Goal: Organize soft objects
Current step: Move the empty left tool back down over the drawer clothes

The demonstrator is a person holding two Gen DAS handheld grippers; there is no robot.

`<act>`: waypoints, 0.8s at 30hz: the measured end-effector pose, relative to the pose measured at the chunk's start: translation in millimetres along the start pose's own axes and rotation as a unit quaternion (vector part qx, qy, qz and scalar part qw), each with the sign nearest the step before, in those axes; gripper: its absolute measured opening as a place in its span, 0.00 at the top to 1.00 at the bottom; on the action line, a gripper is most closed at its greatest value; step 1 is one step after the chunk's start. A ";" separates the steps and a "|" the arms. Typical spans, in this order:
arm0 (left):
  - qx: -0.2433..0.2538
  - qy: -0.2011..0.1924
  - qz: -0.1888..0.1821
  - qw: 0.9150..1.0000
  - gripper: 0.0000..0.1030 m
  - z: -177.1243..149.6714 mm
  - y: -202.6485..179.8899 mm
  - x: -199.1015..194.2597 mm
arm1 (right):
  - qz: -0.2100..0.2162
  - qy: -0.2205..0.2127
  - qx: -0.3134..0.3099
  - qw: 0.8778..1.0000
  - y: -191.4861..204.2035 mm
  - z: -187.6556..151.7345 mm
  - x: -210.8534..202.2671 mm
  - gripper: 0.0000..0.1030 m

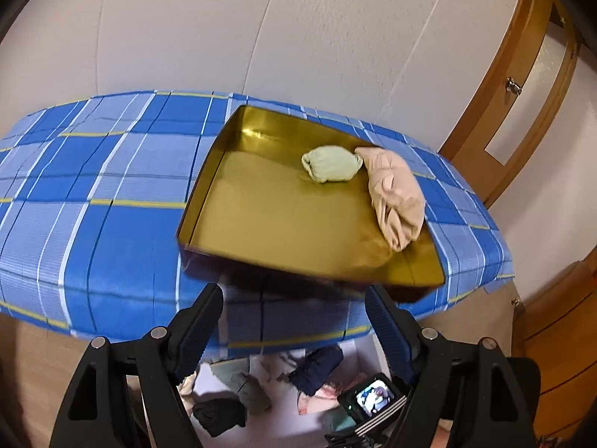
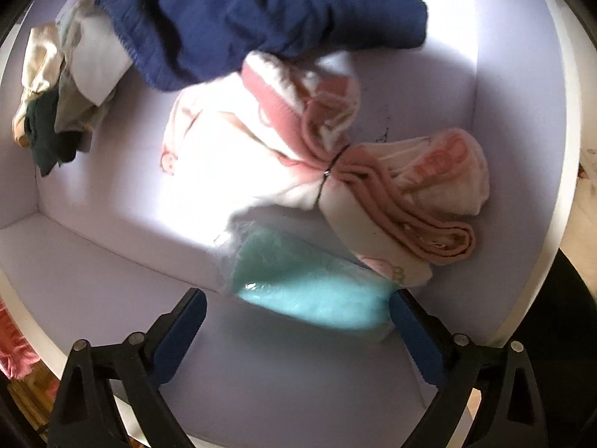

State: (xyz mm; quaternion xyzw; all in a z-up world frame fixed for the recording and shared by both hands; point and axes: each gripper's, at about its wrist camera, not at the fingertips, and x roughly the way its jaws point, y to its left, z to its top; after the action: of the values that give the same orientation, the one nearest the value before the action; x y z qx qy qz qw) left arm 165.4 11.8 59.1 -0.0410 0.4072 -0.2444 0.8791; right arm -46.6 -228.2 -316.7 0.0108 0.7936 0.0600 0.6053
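My left gripper (image 1: 294, 291) is open and empty, hovering just in front of a gold tray (image 1: 201, 194) on a blue plaid surface (image 1: 93, 186). In the tray lie a rolled pale green cloth (image 1: 330, 164) and a crumpled beige cloth (image 1: 395, 194) along its right side. My right gripper (image 2: 297, 298) points down into a white box (image 2: 112, 261) and is open, with a teal item in clear wrap (image 2: 309, 291) lying between its fingers. Beyond it sit a tied pink-and-white bundle (image 2: 373, 171) and a navy garment (image 2: 261, 18).
Cream and dark green clothes (image 2: 48, 112) are piled in the box's far left corner. In the left wrist view the same box (image 1: 291, 392) shows below the plaid edge, with a small lit screen (image 1: 373, 399) over it. A wooden door (image 1: 522, 93) stands at right.
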 end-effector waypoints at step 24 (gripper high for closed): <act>-0.122 0.171 0.045 0.977 0.23 -129.5 79.8 85.0 | 0.024 -0.058 0.003 0.998 24.2 13.6 -19.5 0.45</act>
State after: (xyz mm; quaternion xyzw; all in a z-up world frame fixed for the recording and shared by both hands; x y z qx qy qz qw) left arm 148.3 58.9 -107.8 -0.0874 0.5794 -0.1564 0.7951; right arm -29.7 -204.8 -298.9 0.0349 0.7569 0.0709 0.6487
